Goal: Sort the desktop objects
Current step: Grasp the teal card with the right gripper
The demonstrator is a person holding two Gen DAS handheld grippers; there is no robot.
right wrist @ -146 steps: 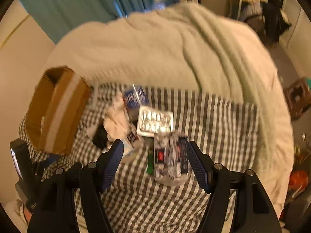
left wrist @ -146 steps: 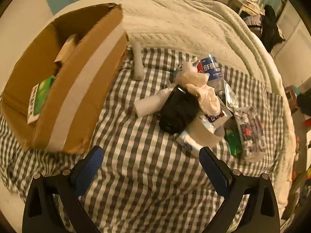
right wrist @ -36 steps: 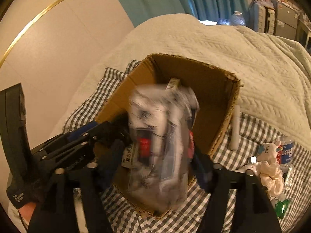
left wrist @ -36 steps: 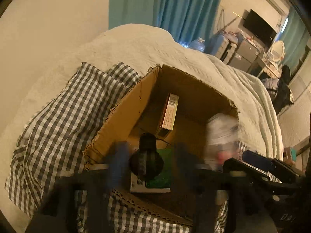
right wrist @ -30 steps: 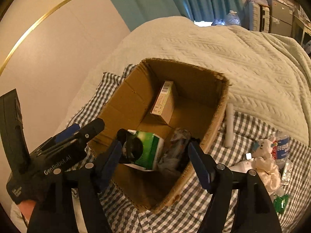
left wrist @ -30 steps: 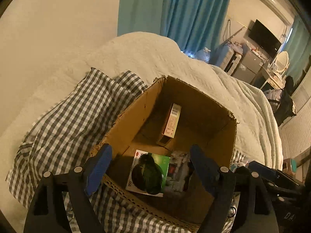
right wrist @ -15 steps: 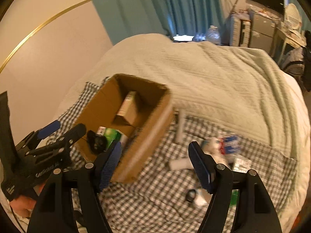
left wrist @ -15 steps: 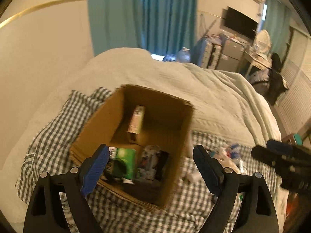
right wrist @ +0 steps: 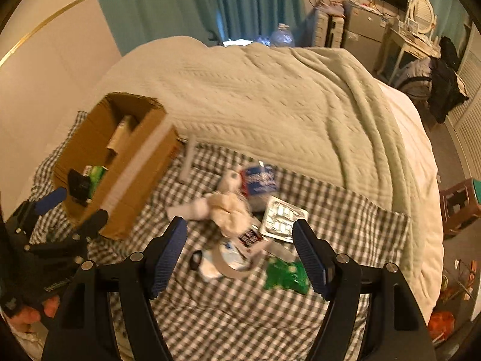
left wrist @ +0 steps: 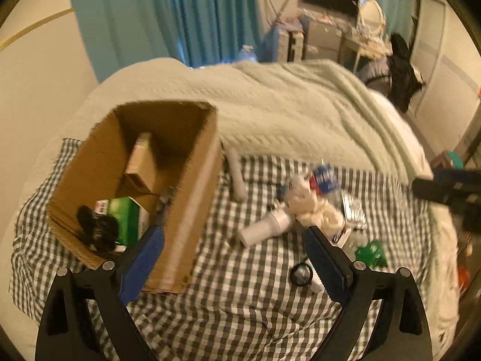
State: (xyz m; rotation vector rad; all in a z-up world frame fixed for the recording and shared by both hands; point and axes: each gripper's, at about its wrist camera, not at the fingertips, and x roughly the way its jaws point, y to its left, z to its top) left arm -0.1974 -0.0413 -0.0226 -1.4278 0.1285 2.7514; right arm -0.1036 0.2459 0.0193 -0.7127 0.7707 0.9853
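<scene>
Fingers [left wrist: 150,246] of both grippers spread wide, empty, above checked cloth [left wrist: 240,300] beside cardboard box [left wrist: 192,180].

One cardboard box [left wrist: 192,186] lies left of the jaws, holding one green carton [left wrist: 126,219], one tan carton [left wrist: 141,162] and one black item [left wrist: 96,225]. Ahead of the jaws: one blue-labelled bottle [right wrist: 258,183], one foil blister pack [right wrist: 282,219], one green packet [right wrist: 285,276], two white tubes [left wrist: 237,177].
</scene>
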